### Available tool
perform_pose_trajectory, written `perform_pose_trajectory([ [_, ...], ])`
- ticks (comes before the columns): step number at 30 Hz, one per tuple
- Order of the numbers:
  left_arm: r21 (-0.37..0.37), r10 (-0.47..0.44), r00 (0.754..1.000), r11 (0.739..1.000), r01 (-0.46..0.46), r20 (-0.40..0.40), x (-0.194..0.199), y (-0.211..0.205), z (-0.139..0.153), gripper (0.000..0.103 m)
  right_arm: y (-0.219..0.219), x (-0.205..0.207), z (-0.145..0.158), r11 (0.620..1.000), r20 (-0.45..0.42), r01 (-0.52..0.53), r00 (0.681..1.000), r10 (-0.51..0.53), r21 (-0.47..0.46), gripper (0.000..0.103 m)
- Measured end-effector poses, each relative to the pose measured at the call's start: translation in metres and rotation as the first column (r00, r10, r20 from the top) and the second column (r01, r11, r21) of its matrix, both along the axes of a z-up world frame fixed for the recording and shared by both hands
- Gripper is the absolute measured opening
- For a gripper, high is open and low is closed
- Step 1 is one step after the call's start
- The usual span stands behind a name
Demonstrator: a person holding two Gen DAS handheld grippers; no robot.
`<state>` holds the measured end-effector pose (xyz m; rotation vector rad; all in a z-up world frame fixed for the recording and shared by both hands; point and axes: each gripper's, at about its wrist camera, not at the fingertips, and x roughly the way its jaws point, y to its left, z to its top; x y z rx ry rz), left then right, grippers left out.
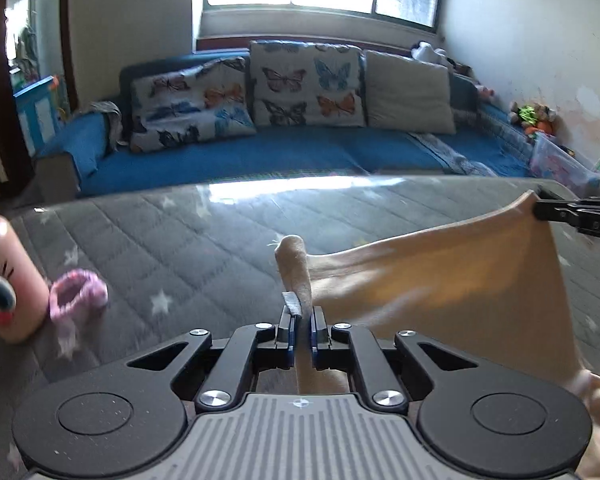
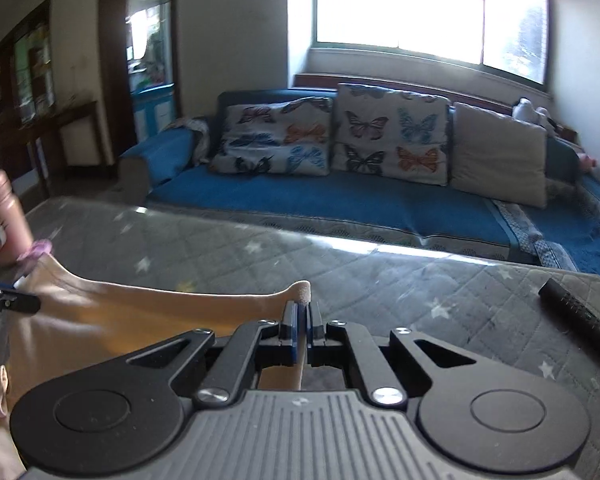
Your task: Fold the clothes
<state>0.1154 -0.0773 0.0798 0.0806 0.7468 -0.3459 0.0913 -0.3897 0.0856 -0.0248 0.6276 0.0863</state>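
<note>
Claws (image 1: 303, 316) (image 2: 302, 312) both pinch peach garment (image 1: 460, 272); only right view shows black cylinder (image 2: 578, 320).

Left gripper (image 1: 303, 316) is pitched down over the surface, jaws pinched nearly together on a corner of the beige garment (image 1: 440, 268). Right gripper (image 2: 302, 316) is also pitched down, jaws clamped tight on another corner of the same cloth. The two sit apart side by side at similar height, fabric stretched between them; each one's black fingertip shows at the edge of the other's view.
</note>
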Motion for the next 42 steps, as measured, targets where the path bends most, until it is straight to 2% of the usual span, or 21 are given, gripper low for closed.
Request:
perform_pose_trajectory([
  [6,0.072,0.017,1.0,0.997,-0.016,-0.011,0.013,-0.011,-0.023,0.013,-0.003,0.025,-0.023,0.999,-0.069,0.01,0.998,-0.013,-0.036,0.008],
  [9,0.086,0.009,1.0,0.996,-0.008,-0.003,0.003,-0.005,-0.022,0.027,-0.003,0.017,-0.024,0.998,-0.089,-0.014,0.996,0.008,-0.059,0.009],
  [10,0.089,0.006,1.0,0.996,-0.007,0.002,-0.002,-0.004,-0.019,0.037,-0.003,0.013,-0.022,0.998,-0.093,-0.021,0.996,0.015,-0.066,0.009],
  [11,0.087,0.001,1.0,0.996,-0.002,0.01,-0.007,-0.003,-0.016,0.041,-0.003,0.008,-0.019,0.997,-0.093,-0.026,0.995,0.019,-0.074,0.009],
  [13,0.078,-0.019,1.0,0.997,0.017,0.024,-0.022,-0.003,-0.007,0.044,-0.003,-0.003,-0.012,0.996,-0.093,-0.033,0.995,0.025,-0.082,0.011],
  [14,0.073,-0.03,0.999,0.997,0.028,0.029,-0.03,-0.004,-0.003,0.048,-0.003,-0.01,-0.007,0.996,-0.095,-0.035,0.995,0.027,-0.08,0.012],
  [16,0.071,-0.062,0.997,0.996,0.059,0.039,-0.049,-0.007,0.002,0.052,-0.003,-0.024,0.0,0.996,-0.096,-0.041,0.995,0.033,-0.081,0.026],
  [21,0.058,-0.165,0.985,0.985,0.163,0.04,-0.1,-0.024,0.001,0.054,0.003,-0.07,0.014,0.987,-0.101,-0.095,0.991,0.082,-0.131,0.034],
  [26,0.079,-0.25,0.968,0.966,0.247,0.031,-0.141,-0.047,-0.016,0.054,0.015,-0.116,0.013,0.975,-0.152,-0.163,0.978,0.14,-0.154,0.035],
  [30,0.074,-0.296,0.955,0.953,0.295,0.007,-0.166,-0.057,-0.03,0.054,0.037,-0.149,0.002,0.958,-0.189,-0.252,0.956,0.225,-0.138,0.035],
  [35,0.1,-0.346,0.938,0.933,0.345,-0.01,-0.196,-0.058,-0.044,0.052,0.074,-0.175,-0.015,0.926,-0.193,-0.365,0.92,0.342,-0.095,0.035],
  [42,0.079,-0.37,0.929,0.926,0.369,-0.008,-0.214,-0.05,-0.045,0.052,0.097,-0.194,-0.038,0.904,-0.259,-0.425,0.879,0.401,-0.043,0.033],
])
